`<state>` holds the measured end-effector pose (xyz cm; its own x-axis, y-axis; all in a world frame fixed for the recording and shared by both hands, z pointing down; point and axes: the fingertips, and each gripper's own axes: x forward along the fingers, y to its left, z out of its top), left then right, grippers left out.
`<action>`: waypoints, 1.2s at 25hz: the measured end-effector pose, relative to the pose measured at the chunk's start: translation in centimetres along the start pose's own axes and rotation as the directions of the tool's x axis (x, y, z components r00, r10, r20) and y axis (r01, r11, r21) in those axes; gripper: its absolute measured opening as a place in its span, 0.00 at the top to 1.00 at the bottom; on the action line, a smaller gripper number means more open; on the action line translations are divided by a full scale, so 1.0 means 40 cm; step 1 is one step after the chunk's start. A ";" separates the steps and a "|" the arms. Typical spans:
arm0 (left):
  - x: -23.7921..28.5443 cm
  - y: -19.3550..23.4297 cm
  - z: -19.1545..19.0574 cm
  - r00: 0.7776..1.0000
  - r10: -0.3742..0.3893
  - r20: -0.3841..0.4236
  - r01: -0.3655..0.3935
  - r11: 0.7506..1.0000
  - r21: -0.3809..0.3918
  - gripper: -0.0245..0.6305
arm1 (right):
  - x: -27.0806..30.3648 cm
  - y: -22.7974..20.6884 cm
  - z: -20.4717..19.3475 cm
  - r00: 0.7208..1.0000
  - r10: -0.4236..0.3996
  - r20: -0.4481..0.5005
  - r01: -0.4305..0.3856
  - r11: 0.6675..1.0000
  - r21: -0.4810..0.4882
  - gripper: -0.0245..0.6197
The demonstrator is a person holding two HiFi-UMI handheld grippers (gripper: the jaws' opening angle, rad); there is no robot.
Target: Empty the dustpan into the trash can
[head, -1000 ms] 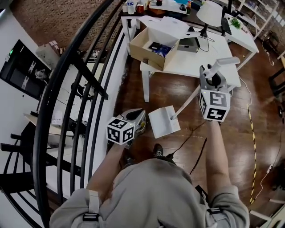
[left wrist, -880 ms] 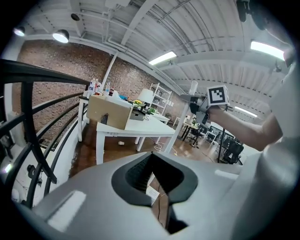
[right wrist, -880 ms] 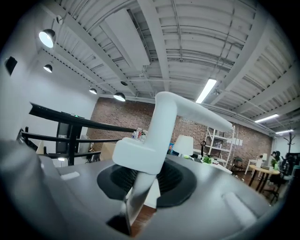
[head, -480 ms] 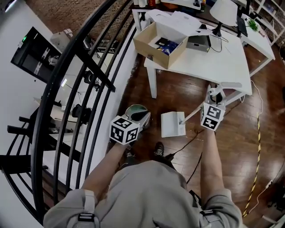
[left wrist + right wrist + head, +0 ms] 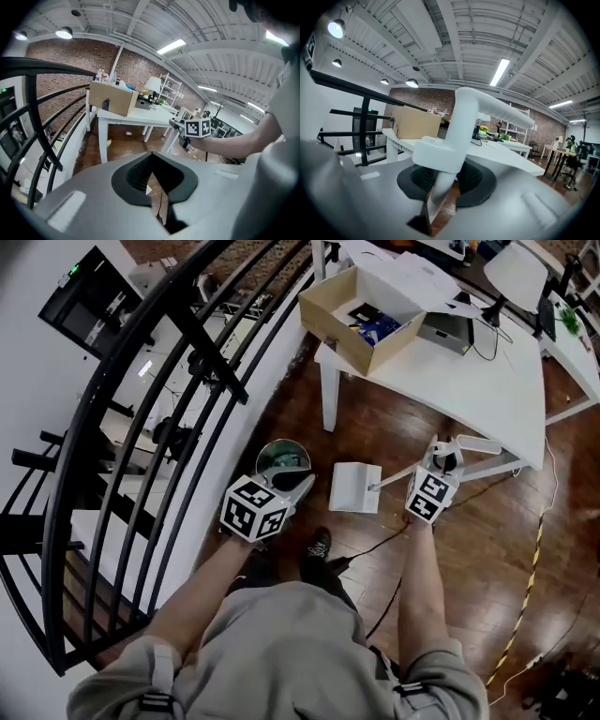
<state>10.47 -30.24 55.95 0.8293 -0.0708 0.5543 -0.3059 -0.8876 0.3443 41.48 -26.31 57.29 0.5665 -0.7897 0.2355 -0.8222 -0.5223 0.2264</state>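
Note:
The round metal trash can (image 5: 283, 458) stands on the wood floor by the railing, with green rubbish inside. A white dustpan (image 5: 356, 487) hangs low to its right, pan roughly level, close to the can's rim but apart from it. My right gripper (image 5: 444, 461) is shut on the dustpan's long white handle (image 5: 461, 122), which crosses between its jaws (image 5: 445, 180) and hooks over at the top. My left gripper (image 5: 298, 484) sits just below the can, its jaws (image 5: 154, 180) closed together with nothing between them. The right gripper's marker cube (image 5: 197, 127) shows in the left gripper view.
A white table (image 5: 469, 381) with an open cardboard box (image 5: 370, 310) stands just beyond the can and dustpan, its leg (image 5: 328, 399) near the can. A black curved railing (image 5: 141, 427) runs along the left. A cable (image 5: 375, 540) and the person's shoe (image 5: 317, 545) lie below the dustpan.
The right gripper has dropped steeply with the dustpan, which now hangs low and level beside the can. The left gripper has sunk a little towards the can.

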 end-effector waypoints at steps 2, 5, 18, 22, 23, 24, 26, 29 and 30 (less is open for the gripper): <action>-0.013 0.015 -0.022 1.000 0.022 -0.018 -0.023 1.000 -0.012 0.96 | 0.016 0.017 -0.028 1.000 0.004 -0.003 -0.004 1.000 0.000 0.82; -0.027 0.034 -0.050 0.998 0.048 -0.046 -0.049 0.998 -0.033 0.96 | 0.031 0.040 -0.058 1.000 0.012 -0.007 -0.012 1.000 0.006 0.83; -0.019 0.037 -0.051 0.999 0.035 -0.032 -0.037 0.998 -0.044 0.96 | -0.056 0.042 -0.278 0.973 0.050 -0.227 -0.017 0.989 0.147 0.84; -0.025 0.020 -0.046 0.999 -0.001 -0.039 0.000 1.000 -0.026 0.96 | -0.083 0.007 -0.327 0.951 0.062 -0.301 0.012 0.971 0.239 0.84; -0.024 0.018 -0.041 0.999 -0.010 -0.043 0.009 1.000 -0.018 0.96 | -0.086 -0.001 -0.337 0.946 0.068 -0.316 0.019 0.964 0.264 0.84; -0.022 0.016 -0.037 0.999 -0.019 -0.046 0.019 1.000 -0.010 0.96 | -0.088 -0.010 -0.344 0.942 0.073 -0.328 0.025 0.958 0.285 0.84; -0.016 0.008 -0.028 0.998 -0.039 -0.053 0.040 0.999 0.006 0.96 | -0.090 -0.028 -0.352 0.937 0.086 -0.340 0.029 0.947 0.320 0.77; -0.015 0.005 -0.018 0.997 -0.057 -0.060 0.059 0.998 0.029 0.96 | -0.102 -0.043 -0.359 0.931 0.100 -0.351 0.038 0.930 0.364 0.74; -0.017 0.006 -0.014 0.996 -0.061 -0.060 0.063 0.997 0.035 0.96 | -0.110 -0.047 -0.366 0.927 0.098 -0.362 0.050 0.924 0.379 0.73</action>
<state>9.58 -30.13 56.10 0.8170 0.0105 0.5766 -0.2368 -0.9055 0.3520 41.35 -17.14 69.66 0.4650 -0.6669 0.5822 -0.7524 -0.6443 -0.1370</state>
